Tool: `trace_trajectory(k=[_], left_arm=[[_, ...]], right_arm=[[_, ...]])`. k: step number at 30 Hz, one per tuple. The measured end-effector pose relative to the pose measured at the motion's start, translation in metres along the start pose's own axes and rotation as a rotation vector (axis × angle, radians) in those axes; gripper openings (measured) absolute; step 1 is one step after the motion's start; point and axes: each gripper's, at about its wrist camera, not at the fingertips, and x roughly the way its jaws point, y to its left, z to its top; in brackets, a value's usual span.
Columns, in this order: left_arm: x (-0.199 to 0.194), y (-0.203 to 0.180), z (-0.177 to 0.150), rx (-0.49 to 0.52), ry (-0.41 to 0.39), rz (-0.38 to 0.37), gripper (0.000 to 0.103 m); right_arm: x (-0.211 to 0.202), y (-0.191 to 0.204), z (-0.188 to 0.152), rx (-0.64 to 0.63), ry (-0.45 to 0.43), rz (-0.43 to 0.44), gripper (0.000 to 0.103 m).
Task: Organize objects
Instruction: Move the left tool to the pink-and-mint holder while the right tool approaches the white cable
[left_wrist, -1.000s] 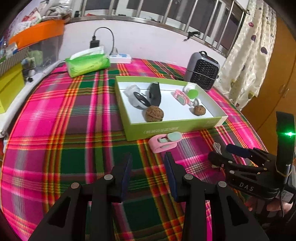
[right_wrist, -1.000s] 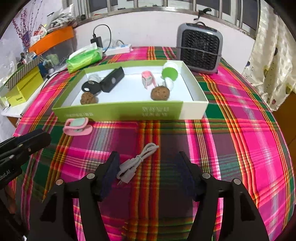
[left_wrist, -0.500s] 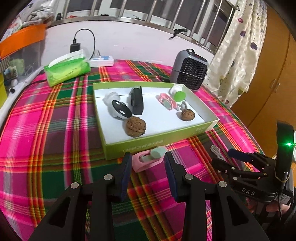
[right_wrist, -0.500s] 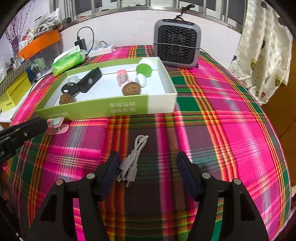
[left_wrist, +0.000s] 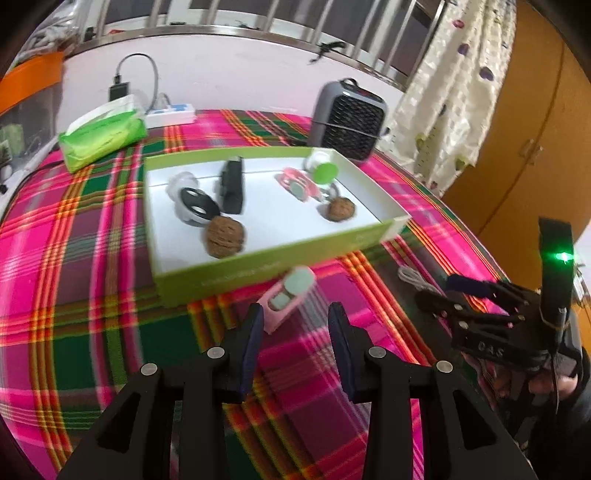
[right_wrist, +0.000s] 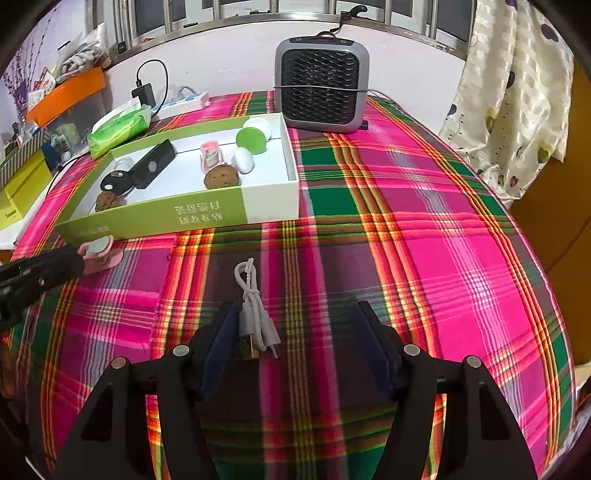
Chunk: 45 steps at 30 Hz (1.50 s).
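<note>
Left wrist view: the left gripper (left_wrist: 295, 325) has its jaws apart, the pink clip (left_wrist: 286, 300) lying on the plaid cloth (left_wrist: 74, 258) just ahead of them, close to the near wall of the green box (left_wrist: 258, 271). Right wrist view: the right gripper (right_wrist: 299, 332) is spread wide, empty, with the white cable (right_wrist: 253, 310) coiled between its fingers, nearer the left one, well in front of the green box.

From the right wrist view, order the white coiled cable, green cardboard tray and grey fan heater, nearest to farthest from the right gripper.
1. White coiled cable, by the right gripper's left finger.
2. Green cardboard tray, ahead left.
3. Grey fan heater, far back.
</note>
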Motion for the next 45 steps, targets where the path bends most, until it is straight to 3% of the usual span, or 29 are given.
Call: trace_trajectory(k=[5, 12, 26, 32, 45], left_arm=[[-0.004, -0.008, 0.001, 0.064, -0.021, 0.066, 0.034], [0.005, -0.001, 0.009, 0.065, 0.001, 0.11, 0.035], [0.024, -0.022, 0.012, 0.085, 0.051, 0.071, 0.035], [0.032, -0.023, 0.014, 0.069, 0.073, 0.119, 0.035], [0.036, -0.02, 0.016, 0.014, 0.06, 0.135, 0.035]], right_arm=[[-0.001, -0.002, 0.0, -0.026, -0.002, 0.012, 0.065], [0.0, 0.002, 0.0, -0.074, -0.001, 0.062, 0.065], [0.006, -0.005, 0.006, -0.094, 0.003, 0.079, 0.064], [0.007, -0.009, 0.007, -0.099, 0.003, 0.084, 0.065], [0.009, -0.01, 0.009, -0.107, 0.004, 0.085, 0.068]])
